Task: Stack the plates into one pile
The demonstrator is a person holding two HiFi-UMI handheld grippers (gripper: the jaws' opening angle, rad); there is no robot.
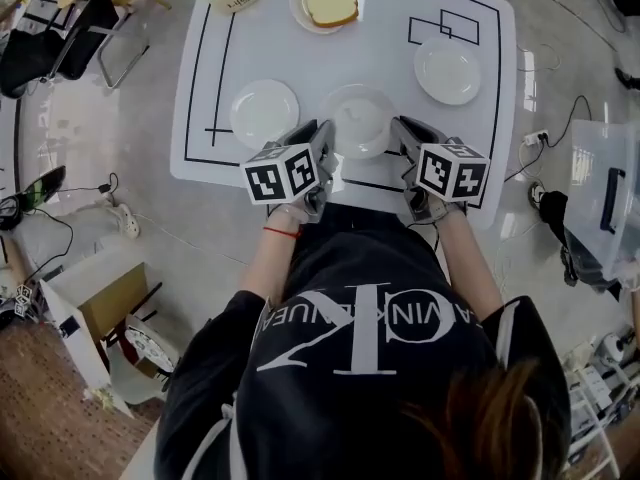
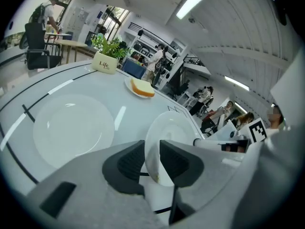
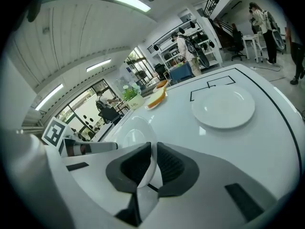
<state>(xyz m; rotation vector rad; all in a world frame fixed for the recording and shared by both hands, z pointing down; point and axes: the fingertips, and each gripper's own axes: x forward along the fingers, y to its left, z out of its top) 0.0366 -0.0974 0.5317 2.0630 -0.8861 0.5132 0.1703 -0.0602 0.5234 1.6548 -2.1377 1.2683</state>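
Left of the middle plate (image 1: 360,120) lies another plate (image 1: 264,112); beyond that, a pot (image 2: 105,62) reads "Life". The left gripper (image 1: 322,146) clamps the middle plate's left rim, and the right gripper (image 1: 402,140) clamps its right rim. A third plate (image 1: 447,70) lies to its right.

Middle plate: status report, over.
Both shut on middle plate rim: left gripper, right gripper. Unstacked, lying flat: left plate, right plate. Far side: bread plate, out of path.
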